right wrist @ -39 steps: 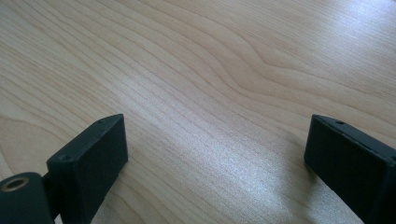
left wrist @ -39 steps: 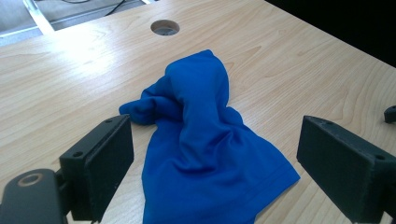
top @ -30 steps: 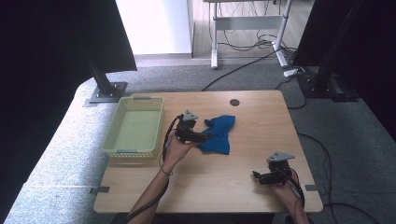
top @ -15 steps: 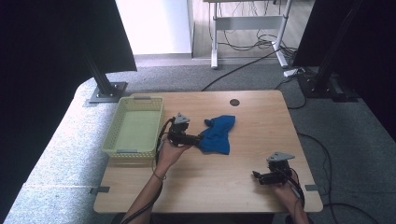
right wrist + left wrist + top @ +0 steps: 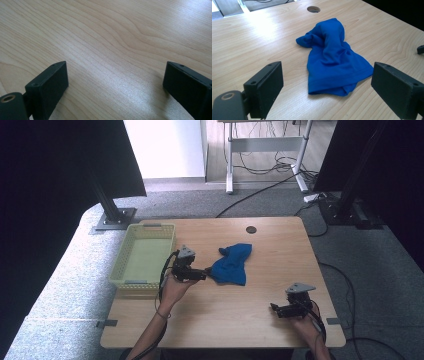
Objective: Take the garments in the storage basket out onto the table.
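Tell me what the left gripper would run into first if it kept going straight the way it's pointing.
Most likely the crumpled blue cloth. The left gripper points at its near hem with jaws open wide, and the cloth lies between and just beyond them on the wooden table. How small the remaining gap is, is hard to judge.

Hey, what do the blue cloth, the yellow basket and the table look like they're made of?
The blue cloth looks like thin, soft knit fabric: it lies crumpled in loose folds, with a stitched hem along one edge. The yellow basket seems to be moulded plastic, with slotted walls and a matt, even colour. The table shows pale wood grain under a smooth satin finish; solid wood or laminate, I cannot tell.
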### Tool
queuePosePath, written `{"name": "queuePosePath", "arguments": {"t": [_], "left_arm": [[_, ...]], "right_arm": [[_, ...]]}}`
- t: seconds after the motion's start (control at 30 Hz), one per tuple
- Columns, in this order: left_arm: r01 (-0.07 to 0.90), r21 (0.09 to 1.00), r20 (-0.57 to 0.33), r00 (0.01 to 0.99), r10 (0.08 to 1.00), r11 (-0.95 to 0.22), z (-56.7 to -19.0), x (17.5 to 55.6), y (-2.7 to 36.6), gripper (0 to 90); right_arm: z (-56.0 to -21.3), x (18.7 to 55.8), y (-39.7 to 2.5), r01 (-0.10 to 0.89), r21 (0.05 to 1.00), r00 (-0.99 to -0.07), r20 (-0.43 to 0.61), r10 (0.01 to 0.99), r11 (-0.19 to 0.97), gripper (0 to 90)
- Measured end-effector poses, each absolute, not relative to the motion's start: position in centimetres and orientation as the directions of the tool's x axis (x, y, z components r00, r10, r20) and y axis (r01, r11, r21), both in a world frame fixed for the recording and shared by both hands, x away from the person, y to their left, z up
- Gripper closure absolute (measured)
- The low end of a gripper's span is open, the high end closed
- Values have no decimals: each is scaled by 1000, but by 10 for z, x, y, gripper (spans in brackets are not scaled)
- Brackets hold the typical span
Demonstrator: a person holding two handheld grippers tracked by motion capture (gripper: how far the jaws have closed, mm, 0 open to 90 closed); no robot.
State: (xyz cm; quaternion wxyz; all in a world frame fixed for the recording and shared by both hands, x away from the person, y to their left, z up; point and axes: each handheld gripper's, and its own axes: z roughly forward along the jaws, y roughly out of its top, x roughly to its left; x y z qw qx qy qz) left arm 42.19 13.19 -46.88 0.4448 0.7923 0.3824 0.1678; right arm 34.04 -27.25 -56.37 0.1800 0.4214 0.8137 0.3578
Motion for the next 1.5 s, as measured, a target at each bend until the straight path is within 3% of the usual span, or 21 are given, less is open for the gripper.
{"name": "queuePosePath", "arguments": {"t": [1.27,1.5], "left_arm": [[500,826,-112,598,793,-261,-512,381,176,100],[478,834,-77,593,801,-274,-516,374,177,101]], "right_arm": [[-564,340,-273,557,734,-580,8,815,389,58],[-564,340,-273,557,734,-580,8,815,389,58]]}}
